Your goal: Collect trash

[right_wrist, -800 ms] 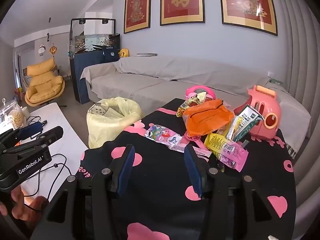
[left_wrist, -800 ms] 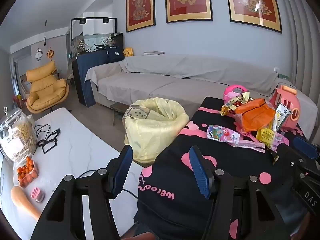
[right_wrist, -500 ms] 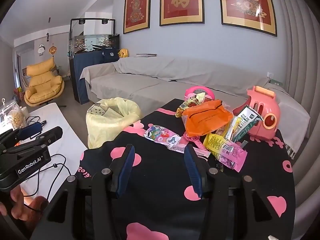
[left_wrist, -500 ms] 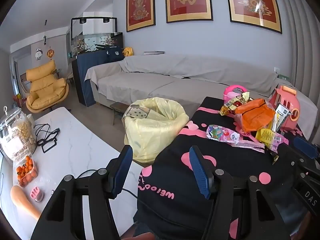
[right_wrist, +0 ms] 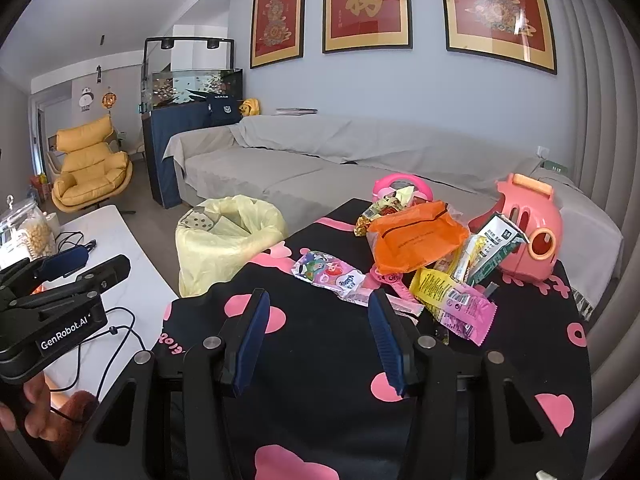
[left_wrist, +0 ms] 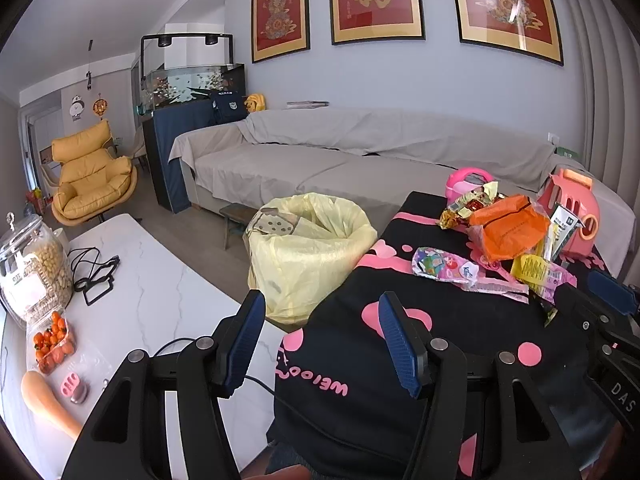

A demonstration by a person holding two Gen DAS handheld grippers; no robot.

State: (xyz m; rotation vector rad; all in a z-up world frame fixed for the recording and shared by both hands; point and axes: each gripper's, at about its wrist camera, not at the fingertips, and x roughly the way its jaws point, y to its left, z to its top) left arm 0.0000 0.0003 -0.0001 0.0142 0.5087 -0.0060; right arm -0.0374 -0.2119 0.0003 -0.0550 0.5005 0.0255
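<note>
At frame centre, crinkled snack wrappers (right_wrist: 452,304) uncollected on black pink-spotted cloth (right_wrist: 320,360); right gripper (right_wrist: 316,340), left gripper (left_wrist: 320,344) released, empty. Judged: pre-grasp; next, reach wrapper, carry to yellow plastic-lined bin (right_wrist: 228,240), centre left.

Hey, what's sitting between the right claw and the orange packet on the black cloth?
In the right wrist view, a colourful cartoon wrapper lies between the open right claw and the orange packet.

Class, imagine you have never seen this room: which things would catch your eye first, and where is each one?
The heap of bright snack wrappers, topped by an orange packet, sits at the far end of the black cloth with pink hearts. Just left of that cloth stands the bin lined with a yellow bag, mouth open. On the wall above the grey-covered sofa hang three red pictures in gold frames.
</note>
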